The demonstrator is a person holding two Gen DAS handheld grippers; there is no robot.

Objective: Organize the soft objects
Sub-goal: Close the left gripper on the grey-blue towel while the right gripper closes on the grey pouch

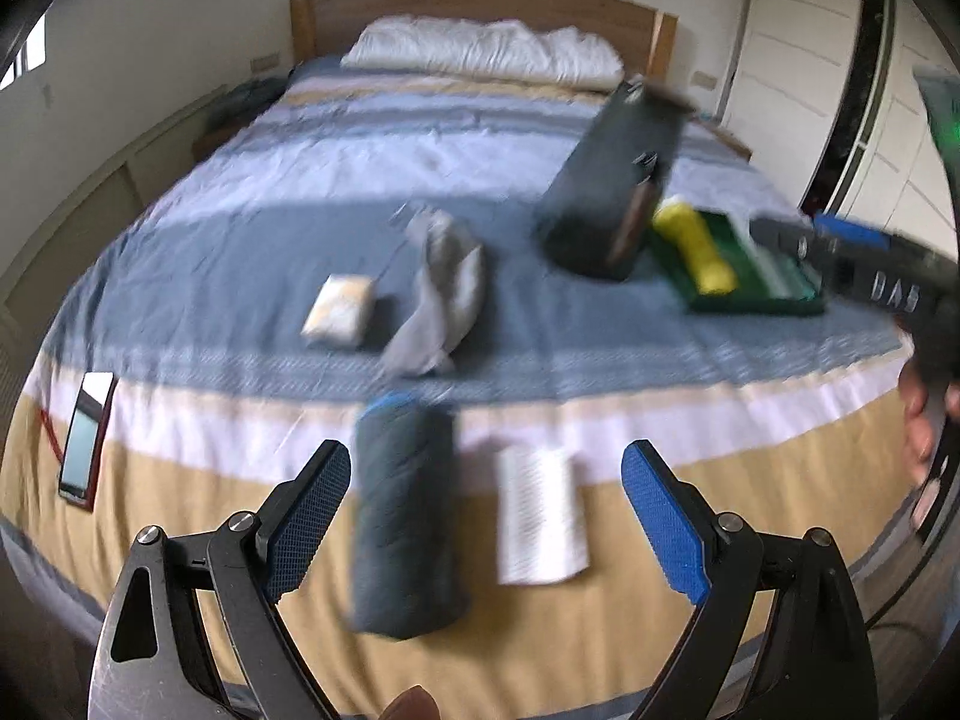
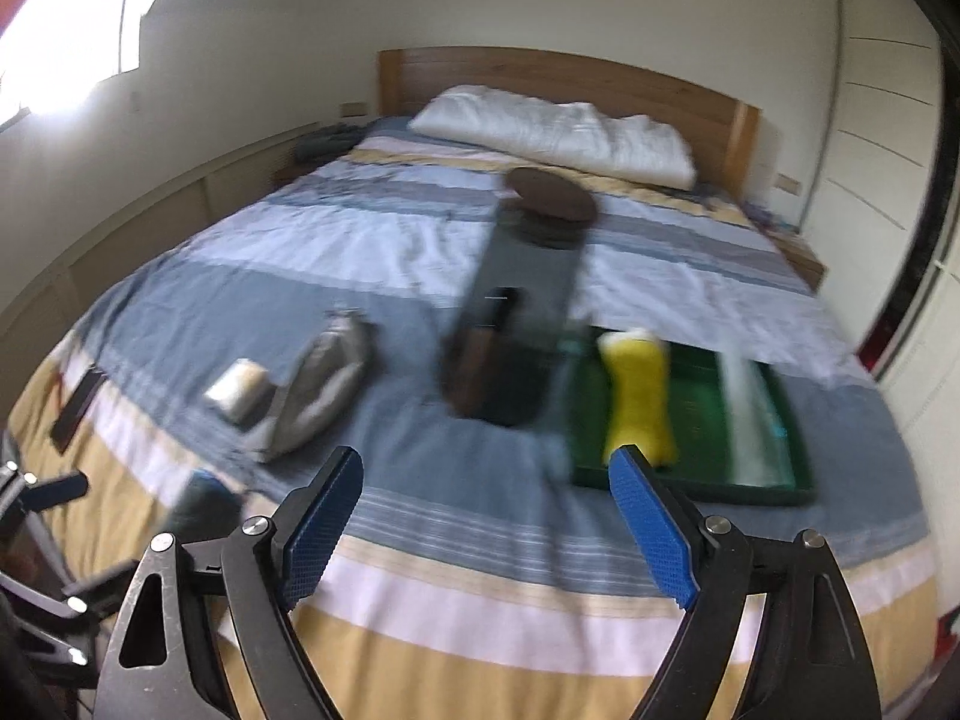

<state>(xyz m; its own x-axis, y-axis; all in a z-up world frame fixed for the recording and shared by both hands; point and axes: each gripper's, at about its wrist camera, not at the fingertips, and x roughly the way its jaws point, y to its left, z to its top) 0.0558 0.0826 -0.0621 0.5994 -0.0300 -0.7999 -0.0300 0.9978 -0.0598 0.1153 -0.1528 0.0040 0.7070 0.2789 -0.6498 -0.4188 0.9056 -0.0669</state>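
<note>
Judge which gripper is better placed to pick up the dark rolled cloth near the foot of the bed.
Left, probably. The left gripper is open with the dark rolled cloth lying right between its fingers. The right gripper is also open but faces the green tray; the roll sits off at its far left edge.

Each black tool (image 1: 486, 516) carries blue textured pads (image 2: 651, 534) and silver screws (image 2: 257, 525).

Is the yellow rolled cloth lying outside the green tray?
No, the yellow rolled cloth lies inside the green tray, near its left wall.
</note>
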